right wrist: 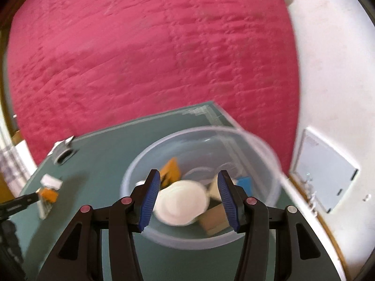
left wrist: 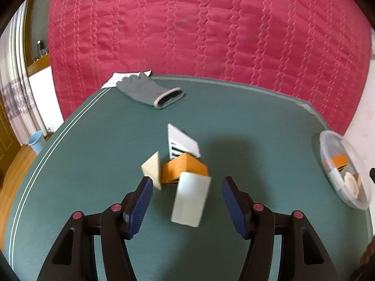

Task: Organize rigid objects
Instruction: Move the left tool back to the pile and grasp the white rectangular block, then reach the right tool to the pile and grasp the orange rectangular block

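In the left wrist view my left gripper (left wrist: 187, 187) is open over the green table, its fingers either side of a white block (left wrist: 189, 201) that touches neither pad. Just beyond lie an orange block (left wrist: 185, 167), a cream wedge (left wrist: 152, 172) and a white slotted piece (left wrist: 181, 144). In the right wrist view my right gripper (right wrist: 188, 182) is open above a clear plastic bowl (right wrist: 257, 145). A white round piece (right wrist: 181, 202) sits blurred between the fingers inside the bowl, with orange (right wrist: 170, 169), tan (right wrist: 213, 220) and blue (right wrist: 243, 183) pieces.
A grey glove (left wrist: 150, 92) lies on white paper (left wrist: 117, 78) at the table's far left corner. The bowl (left wrist: 328, 140) stands at the table's right edge. A red quilted cover (left wrist: 199, 28) hangs behind the table. A white wall with a panel (right wrist: 323, 171) is at the right.
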Tool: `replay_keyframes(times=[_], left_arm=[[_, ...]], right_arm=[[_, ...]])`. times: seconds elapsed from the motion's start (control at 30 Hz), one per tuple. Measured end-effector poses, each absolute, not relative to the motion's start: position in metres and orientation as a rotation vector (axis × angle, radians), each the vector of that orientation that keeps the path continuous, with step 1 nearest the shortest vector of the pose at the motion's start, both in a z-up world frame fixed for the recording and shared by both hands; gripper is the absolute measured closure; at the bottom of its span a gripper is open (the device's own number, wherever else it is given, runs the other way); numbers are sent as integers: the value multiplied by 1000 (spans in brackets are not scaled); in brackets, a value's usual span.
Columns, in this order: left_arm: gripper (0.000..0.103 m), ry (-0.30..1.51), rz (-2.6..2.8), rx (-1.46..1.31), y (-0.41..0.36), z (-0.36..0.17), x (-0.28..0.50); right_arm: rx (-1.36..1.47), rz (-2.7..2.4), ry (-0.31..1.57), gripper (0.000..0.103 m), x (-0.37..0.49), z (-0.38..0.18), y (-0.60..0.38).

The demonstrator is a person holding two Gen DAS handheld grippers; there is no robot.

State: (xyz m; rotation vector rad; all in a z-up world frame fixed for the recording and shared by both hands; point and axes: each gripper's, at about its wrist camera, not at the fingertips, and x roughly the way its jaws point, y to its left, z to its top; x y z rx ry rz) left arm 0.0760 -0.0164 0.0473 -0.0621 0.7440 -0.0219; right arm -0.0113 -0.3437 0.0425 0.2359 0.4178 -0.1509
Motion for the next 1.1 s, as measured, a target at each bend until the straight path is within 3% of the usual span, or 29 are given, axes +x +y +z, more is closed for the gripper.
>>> replay_keyframes(times=[0.53,0.7,0.93,1.1], left_arm=[[39,819,-22,-56,-12,23,90],[47,841,-34,-58,-12,20,93],[71,845,-58,-48,-16,20,92],[71,845,-73,-71,-12,22,88]], right_arm=[[147,108,524,51,-11,30,-275],[146,131,548,51,-9,25,-268],[149,159,582,51,-6,20,-261],[145,188,612,51,-2,17,-253]])
